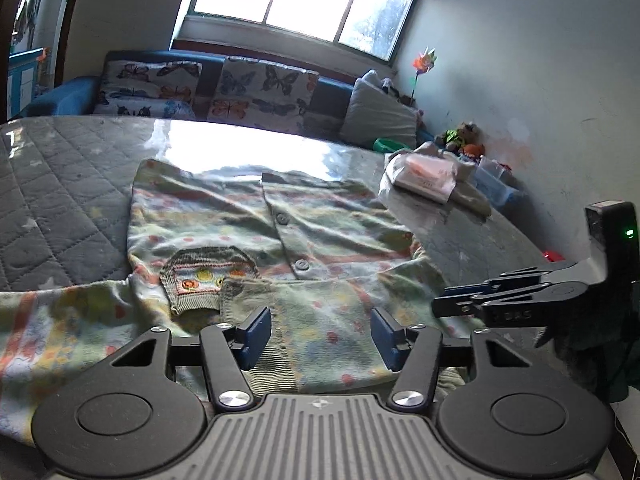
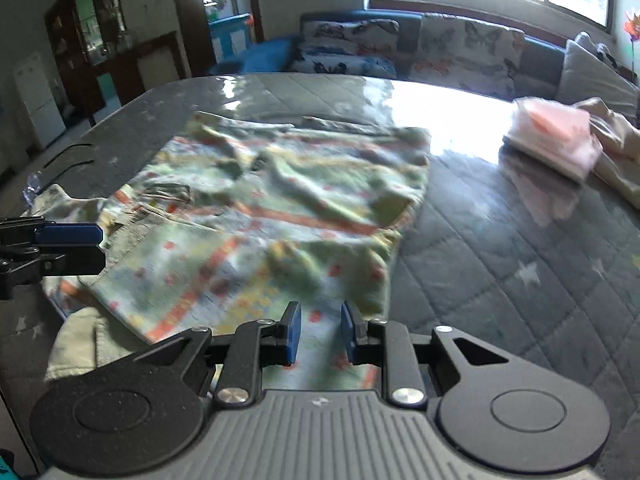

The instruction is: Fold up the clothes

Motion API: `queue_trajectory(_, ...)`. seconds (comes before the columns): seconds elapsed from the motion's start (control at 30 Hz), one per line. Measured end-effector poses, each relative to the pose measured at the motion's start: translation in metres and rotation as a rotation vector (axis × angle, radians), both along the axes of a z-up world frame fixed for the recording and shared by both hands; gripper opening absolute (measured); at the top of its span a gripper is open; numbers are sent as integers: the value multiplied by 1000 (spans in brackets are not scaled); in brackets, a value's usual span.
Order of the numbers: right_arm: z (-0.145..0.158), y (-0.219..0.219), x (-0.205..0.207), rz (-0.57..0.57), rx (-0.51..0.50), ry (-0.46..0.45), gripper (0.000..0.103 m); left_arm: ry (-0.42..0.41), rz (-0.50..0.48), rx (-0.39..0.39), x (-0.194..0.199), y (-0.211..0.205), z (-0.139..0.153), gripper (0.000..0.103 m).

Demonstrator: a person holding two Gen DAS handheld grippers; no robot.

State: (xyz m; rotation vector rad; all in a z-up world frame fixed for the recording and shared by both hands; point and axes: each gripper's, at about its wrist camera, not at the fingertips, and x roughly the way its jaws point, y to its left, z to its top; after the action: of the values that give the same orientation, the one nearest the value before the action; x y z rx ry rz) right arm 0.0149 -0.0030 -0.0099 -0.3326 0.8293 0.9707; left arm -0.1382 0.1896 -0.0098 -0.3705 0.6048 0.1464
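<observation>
The left gripper (image 1: 320, 334) is closest to its camera, low over the near edge of a knitted cardigan (image 1: 256, 232). Its two blue pads (image 1: 256, 332) stand well apart, and the fabric shows between them, but the pads do not press on it. The cardigan is pale green with orange stripes and dots. It lies flat on a grey quilted table cover (image 1: 60, 184), with its button front facing up. Two grey buttons (image 1: 283, 219) are visible on the front band, and a small pocket (image 1: 200, 276) with coloured figures is just to the left of it. One sleeve (image 1: 48, 320) spreads out to the left.

In the right wrist view, the right gripper (image 2: 320, 332) is also low over the cardigan (image 2: 280, 200), at its near hem. Its jaws have only a narrow gap, and the fabric under them is blurred, so I cannot tell if they pinch it.

A pink and white packet (image 2: 552, 140) lies on the far right of the table, well apart from the cardigan. Beyond the table stands a blue sofa (image 1: 72, 96) with butterfly cushions (image 1: 264, 92).
</observation>
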Motion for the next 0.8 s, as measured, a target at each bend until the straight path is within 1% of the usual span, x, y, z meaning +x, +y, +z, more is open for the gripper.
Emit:
queue_trajectory(0.13, 10, 7, 5, 9, 49, -61, 21, 26, 7, -9, 6, 2, -8, 58)
queue_trajectory(0.2, 11, 15, 12, 10, 70, -62, 21, 37, 10, -11, 8, 2, -10, 58)
queue_trajectory(0.33, 0, 29, 24, 11, 45, -66, 21, 47, 19, -14, 9, 4, -13, 58)
queue_trajectory(0.37, -4, 30, 26, 0, 21, -83, 21, 46, 20, -15, 9, 5, -13, 58)
queue_trajectory(0.4, -7, 29, 27, -2, 16, -86, 18, 48, 21, -17, 9, 5, -13, 58)
queue_trajectory(0.47, -9, 27, 28, -2, 20, -82, 19, 51, 23, -21, 10, 7, -13, 58)
queue_trajectory(0.53, -5, 24, 24, 4, 26, -86, 24, 42, 24, -21, 8, 7, -11, 58)
queue_trajectory(0.63, 5, 16, 8, 57, 30, -85, 32, 20, 20, 1, 1, 4, -6, 58)
queue_trajectory(0.73, 8, 4, -11, 113, 8, -87, 35, 4, 14, 26, -6, 1, -4, 55)
queue_trajectory(0.77, 8, 0, -17, 125, -2, -85, 36, 6, 11, 33, -6, -1, -4, 55)
queue_trajectory(0.8, 6, -4, -22, 134, -14, -82, 38, 15, 8, 38, -5, -1, -6, 52)
